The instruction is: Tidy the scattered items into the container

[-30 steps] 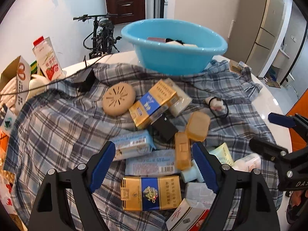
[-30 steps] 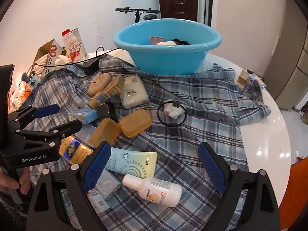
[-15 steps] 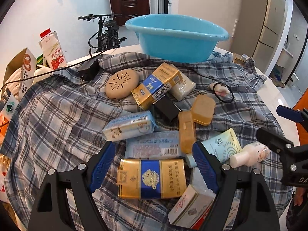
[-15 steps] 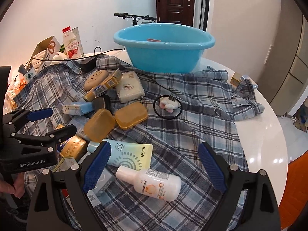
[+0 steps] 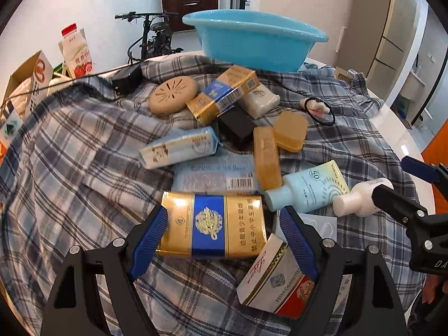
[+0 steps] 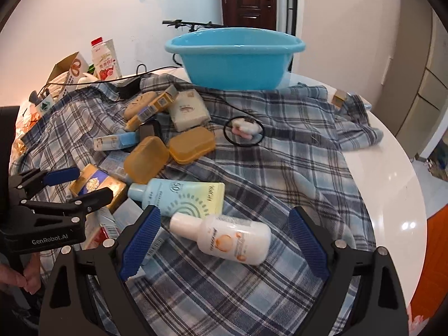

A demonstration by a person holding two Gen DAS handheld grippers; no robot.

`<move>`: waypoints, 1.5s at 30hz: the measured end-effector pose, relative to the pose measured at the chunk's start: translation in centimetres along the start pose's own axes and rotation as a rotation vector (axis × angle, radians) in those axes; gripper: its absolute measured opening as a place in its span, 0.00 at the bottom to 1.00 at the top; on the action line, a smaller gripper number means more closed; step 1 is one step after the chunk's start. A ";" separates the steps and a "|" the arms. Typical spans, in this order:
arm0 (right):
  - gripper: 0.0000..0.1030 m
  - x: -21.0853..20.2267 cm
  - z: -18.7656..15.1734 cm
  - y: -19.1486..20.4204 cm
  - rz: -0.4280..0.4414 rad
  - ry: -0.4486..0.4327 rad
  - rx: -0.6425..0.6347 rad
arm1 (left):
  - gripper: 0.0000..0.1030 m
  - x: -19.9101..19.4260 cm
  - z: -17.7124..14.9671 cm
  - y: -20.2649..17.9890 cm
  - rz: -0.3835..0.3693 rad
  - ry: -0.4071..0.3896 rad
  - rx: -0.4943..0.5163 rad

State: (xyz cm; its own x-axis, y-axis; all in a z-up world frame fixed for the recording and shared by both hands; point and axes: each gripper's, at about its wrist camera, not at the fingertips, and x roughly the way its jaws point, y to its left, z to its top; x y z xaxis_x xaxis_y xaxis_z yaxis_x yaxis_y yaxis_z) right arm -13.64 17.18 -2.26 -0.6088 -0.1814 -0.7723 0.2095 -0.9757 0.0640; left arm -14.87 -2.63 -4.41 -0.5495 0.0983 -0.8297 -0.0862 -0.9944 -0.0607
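Observation:
A blue basin (image 5: 252, 44) (image 6: 235, 64) stands at the far side of a plaid shirt (image 5: 70, 168) spread over the table. Scattered on the shirt are boxes, tissue packs, two amber soap cases (image 5: 267, 162) and a sunscreen tube (image 6: 184, 196). My left gripper (image 5: 221, 218) (image 6: 93, 182) is open, with a gold-and-blue cigarette carton (image 5: 212, 226) lying between its fingers. My right gripper (image 6: 224, 215) (image 5: 389, 176) is open too, straddling a white lotion bottle (image 6: 232, 238) that lies on its side.
A white-and-red cigarette pack (image 5: 274, 277) lies by my left gripper's right finger. A hair tie (image 6: 243, 130) sits mid-shirt. A milk carton (image 6: 105, 58), cardboard boxes and a black charger (image 5: 127, 79) crowd the left. The white table edge (image 6: 392, 196) curves on the right.
Both grippers have sunk and come closer to the items. The gold carton now lies between the left fingers, and the white bottle between the right ones. Neither opening changed.

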 end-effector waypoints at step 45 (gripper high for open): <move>0.90 -0.8 -1.3 -2.4 -0.081 -0.091 0.058 | 0.82 -2.3 -0.3 -0.3 0.053 -0.118 0.018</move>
State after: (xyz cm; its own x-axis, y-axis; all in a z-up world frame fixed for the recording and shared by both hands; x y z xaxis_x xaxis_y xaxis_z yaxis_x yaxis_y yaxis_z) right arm -12.68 19.77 -2.60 -0.6891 -0.1095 -0.7164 0.1140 -0.9926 0.0420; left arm -13.31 -2.53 -2.63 -0.6476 0.0507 -0.7603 -0.0690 -0.9976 -0.0077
